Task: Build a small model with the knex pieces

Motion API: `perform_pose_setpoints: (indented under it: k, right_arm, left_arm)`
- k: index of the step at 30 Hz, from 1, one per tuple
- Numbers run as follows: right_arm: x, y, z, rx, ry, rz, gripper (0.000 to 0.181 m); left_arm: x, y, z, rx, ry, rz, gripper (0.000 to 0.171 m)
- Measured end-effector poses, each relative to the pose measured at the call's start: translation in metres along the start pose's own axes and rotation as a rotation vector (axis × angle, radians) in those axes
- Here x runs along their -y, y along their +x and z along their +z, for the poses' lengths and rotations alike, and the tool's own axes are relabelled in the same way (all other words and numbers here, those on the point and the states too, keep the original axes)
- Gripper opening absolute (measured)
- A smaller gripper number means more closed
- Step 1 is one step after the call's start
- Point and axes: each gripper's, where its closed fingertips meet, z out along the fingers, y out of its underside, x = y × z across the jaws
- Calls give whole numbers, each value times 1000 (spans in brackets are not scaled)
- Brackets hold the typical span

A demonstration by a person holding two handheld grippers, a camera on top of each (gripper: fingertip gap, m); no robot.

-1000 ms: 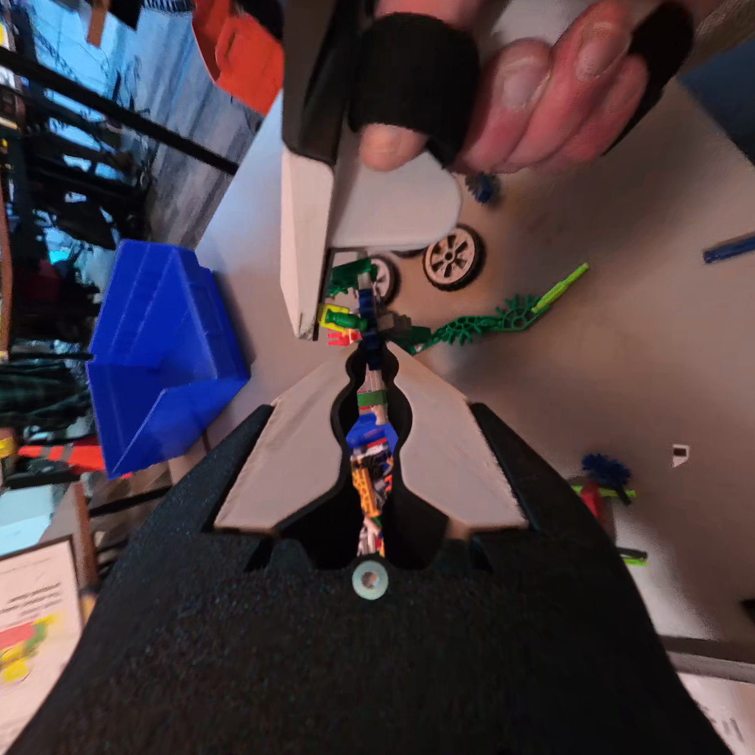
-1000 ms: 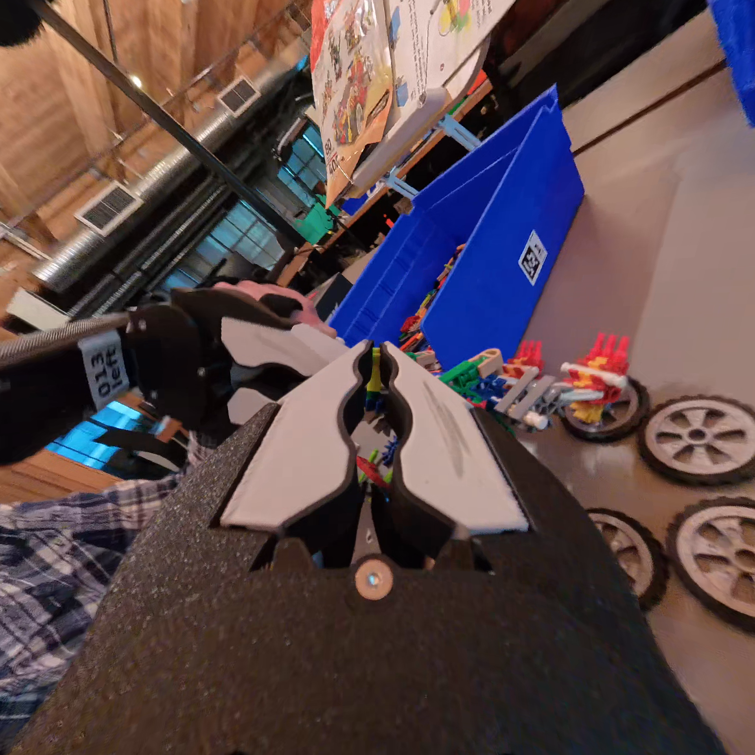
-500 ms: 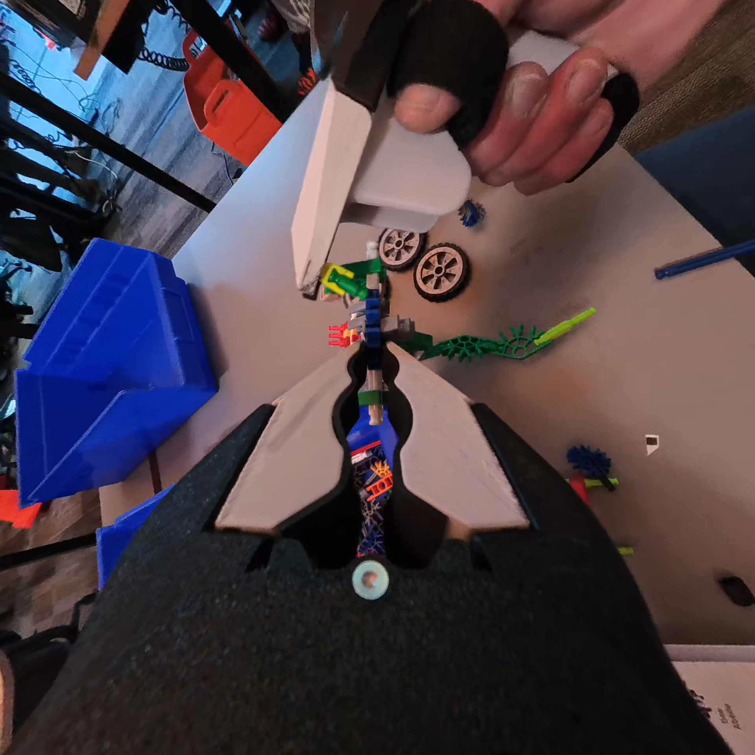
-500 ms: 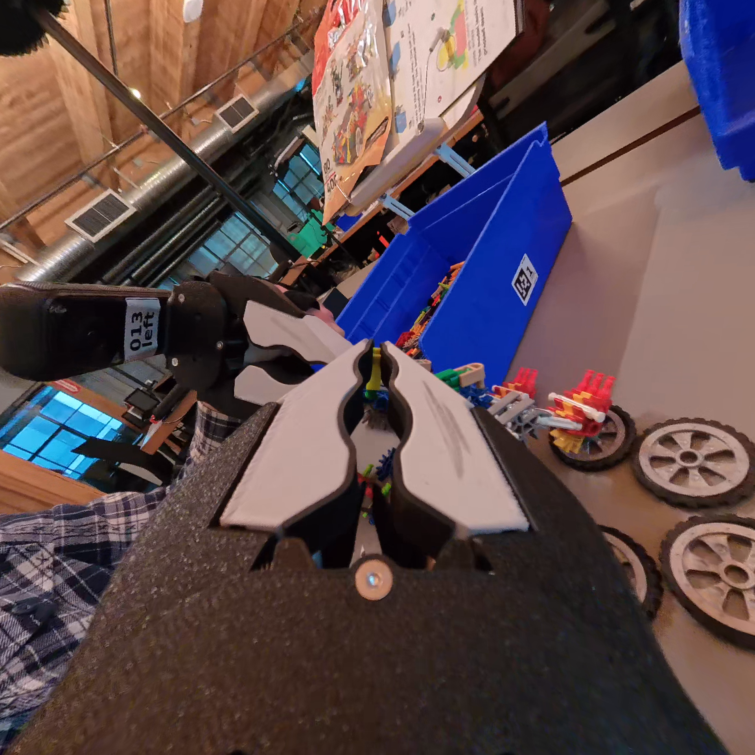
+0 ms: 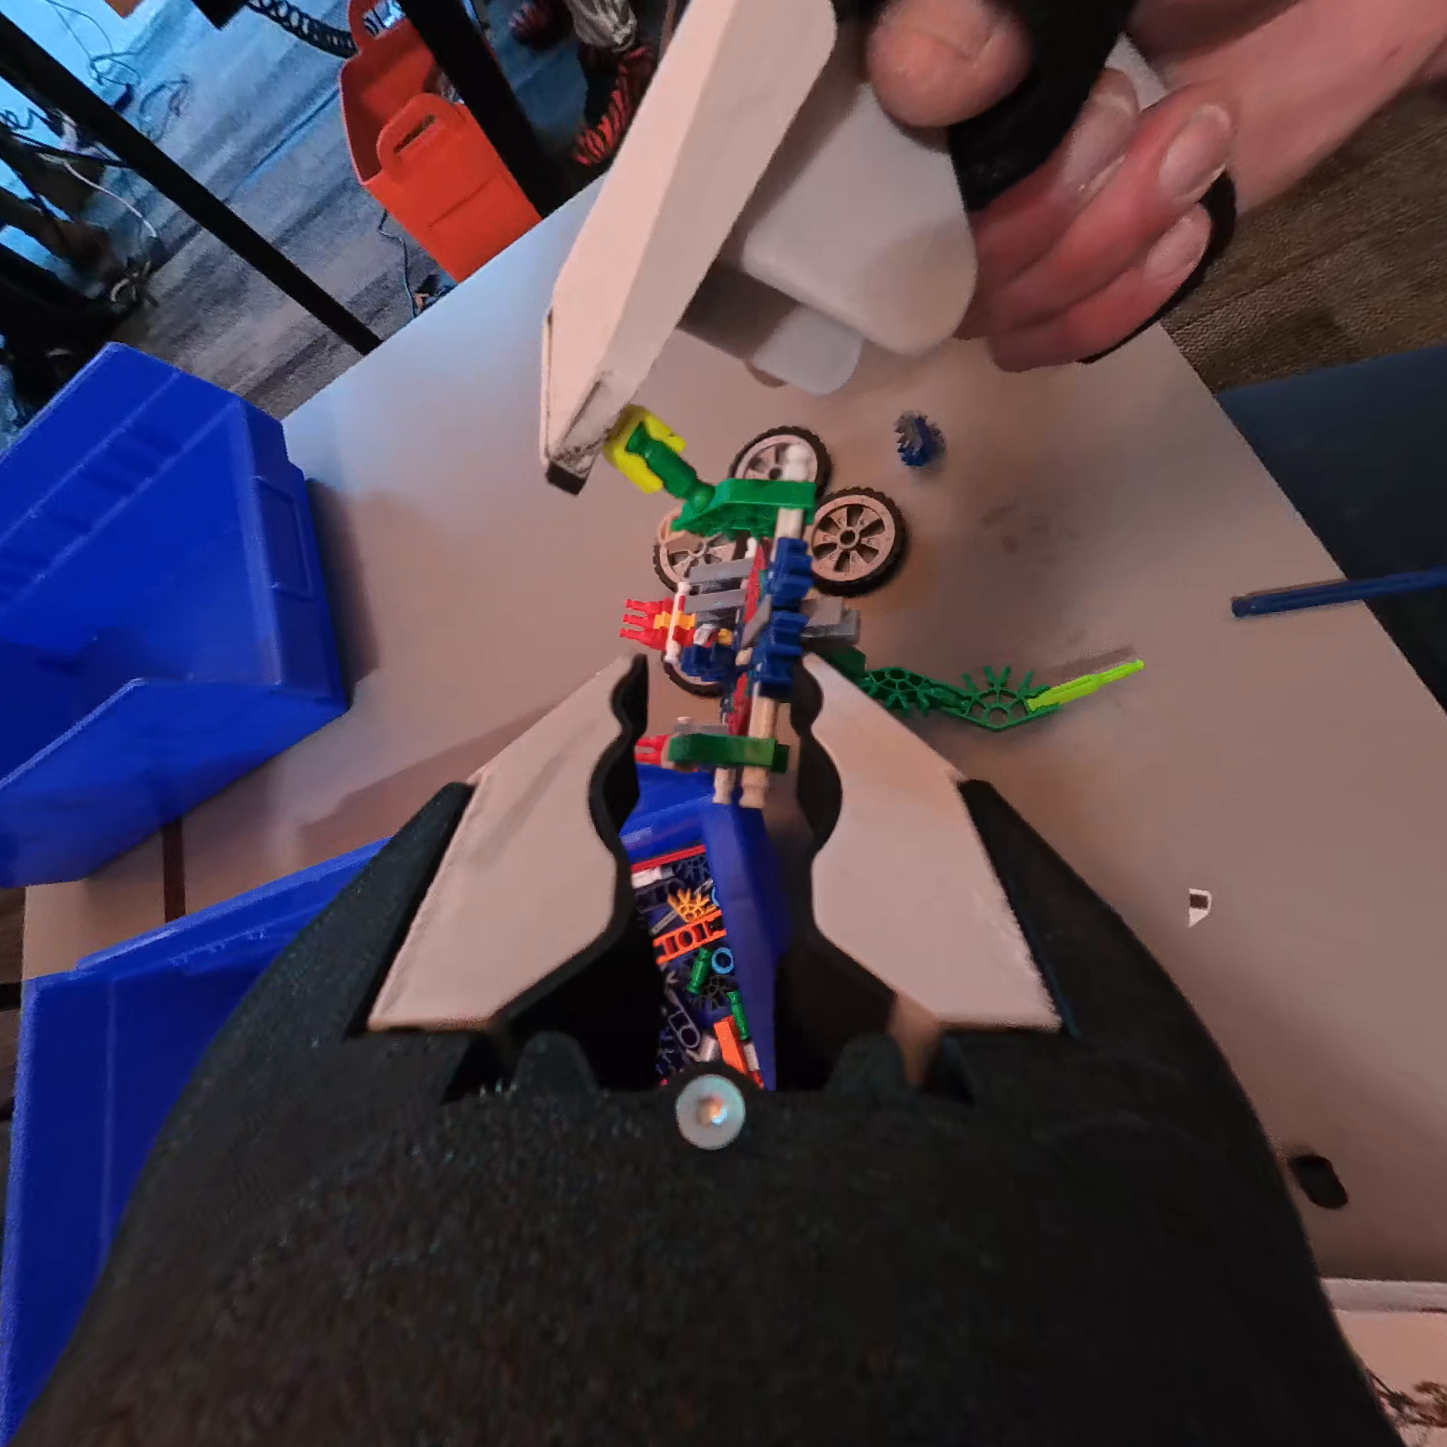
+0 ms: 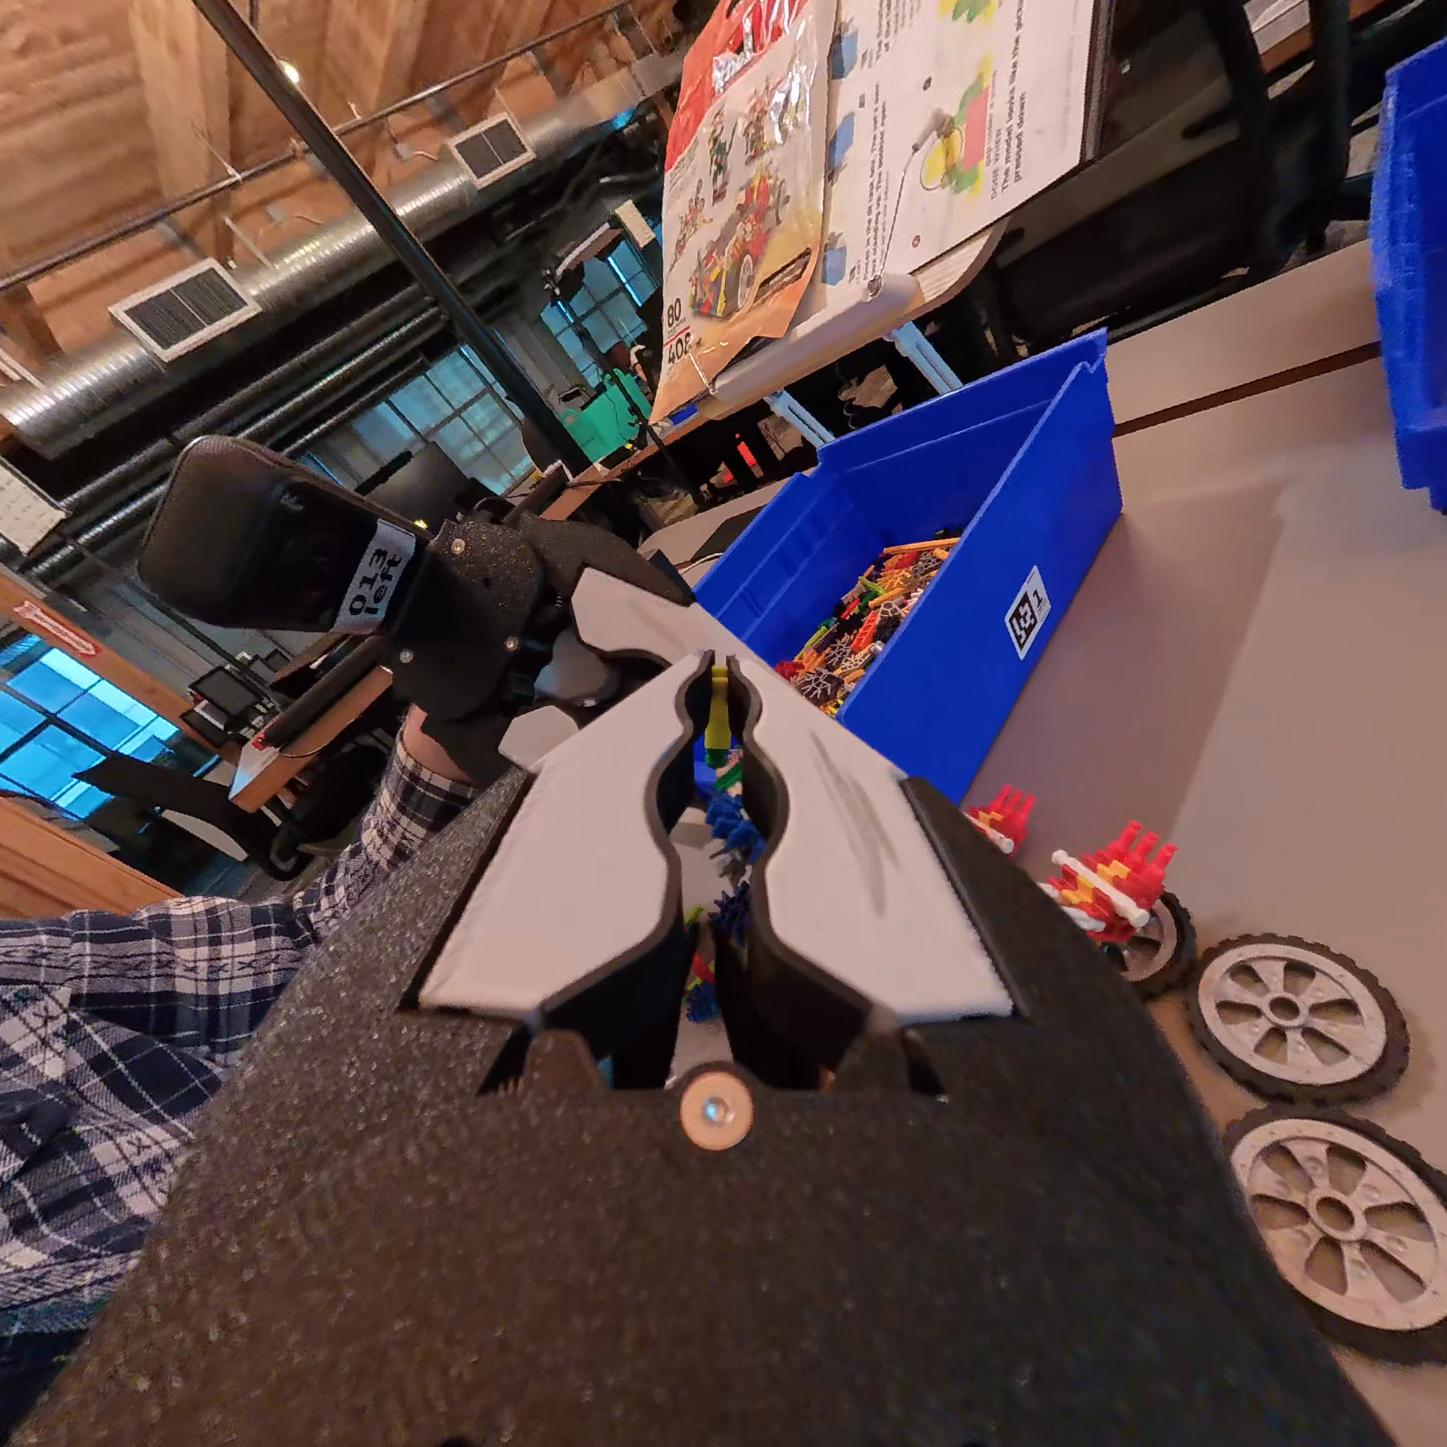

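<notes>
Blue bins (image 5: 156,595) frame-left on desk (image 5: 1174,861); left tool (image 5: 720,697) parted, astride toy model (image 5: 744,618) mid-frame; right tool (image 6: 719,681) pinching its yellow connector (image 6: 716,724) — best kept firm, model steadied.

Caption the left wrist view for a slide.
Left gripper open around a toy model, right gripper pinching its yellow connector, above a table with blue bins.
</notes>
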Motion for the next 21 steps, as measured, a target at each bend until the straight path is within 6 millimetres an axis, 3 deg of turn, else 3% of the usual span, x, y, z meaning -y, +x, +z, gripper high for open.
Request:
perform_pose_setpoints:
  k: [8,13,21]
  right_arm:
    - [9,-10,0,13,-5,-74,2]
    - [11,-18,1,49,13,-76,2]
    - [15,-40,4,104,-2,-157,2]
  left_arm:
    - [-6,4,-6,-30,-28,-5,44]
    - [2,1,-17,-43,31,-46,48]
    - [53,-2,-49,-90,319,-151,39]
